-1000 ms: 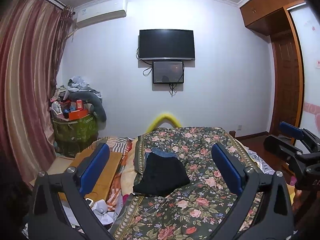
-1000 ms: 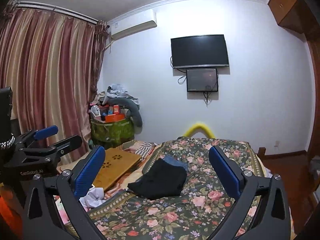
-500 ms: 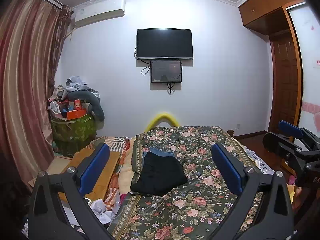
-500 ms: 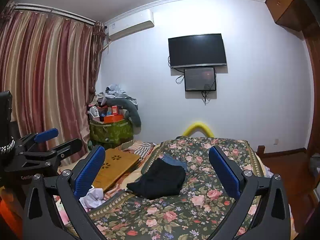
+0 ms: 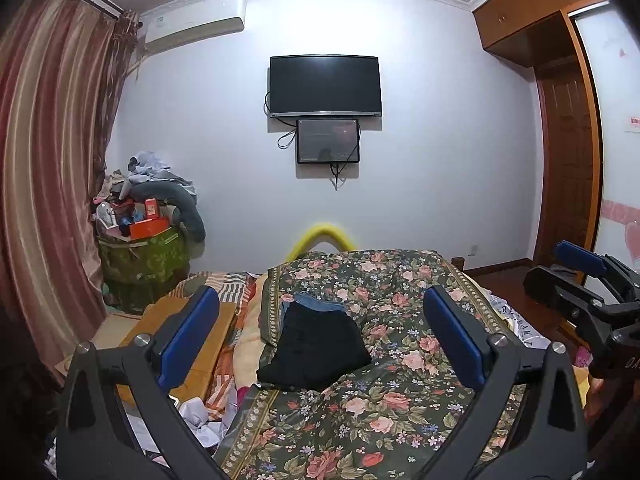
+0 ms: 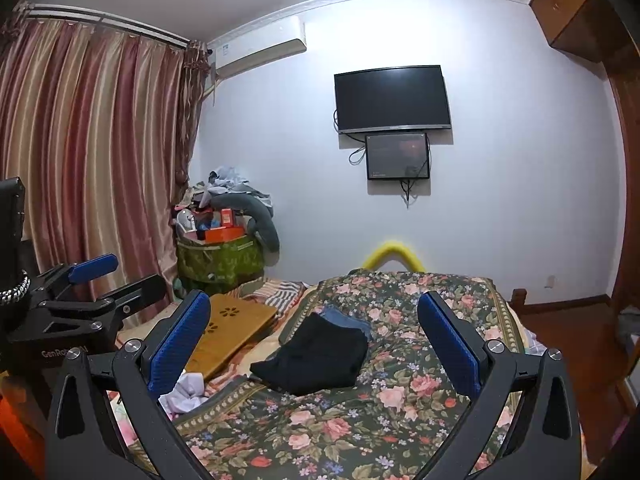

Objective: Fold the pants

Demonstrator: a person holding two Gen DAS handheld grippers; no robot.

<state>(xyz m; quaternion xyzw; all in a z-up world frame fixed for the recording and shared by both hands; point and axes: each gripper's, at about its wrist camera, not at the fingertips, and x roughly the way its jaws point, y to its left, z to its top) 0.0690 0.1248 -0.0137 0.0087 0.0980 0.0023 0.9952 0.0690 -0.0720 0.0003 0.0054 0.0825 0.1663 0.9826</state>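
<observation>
Folded black pants [image 5: 316, 354] [image 6: 316, 358] lie on the floral bedspread [image 5: 400, 392] [image 6: 360, 420], on top of a folded blue denim garment [image 5: 318, 301] [image 6: 346, 318]. My left gripper [image 5: 320, 336] hovers well short of and above them, open, with nothing between its blue pads. My right gripper [image 6: 314, 340] is likewise raised and open, holding nothing. Each gripper also shows in the other's view: the right one [image 5: 576, 280] at the right edge, the left one [image 6: 104, 280] at the left edge, both open.
A wooden lap board [image 6: 232, 330] and crumpled white cloth [image 6: 186, 394] lie left of the bedspread. A green bin piled with clutter [image 5: 140, 256] stands by the striped curtain [image 6: 92, 152]. A TV [image 5: 325, 85] hangs on the far wall; a wooden wardrobe [image 5: 568, 184] stands right.
Both views have shifted only slightly; the grippers stay raised and open, and the folded pants have not moved.
</observation>
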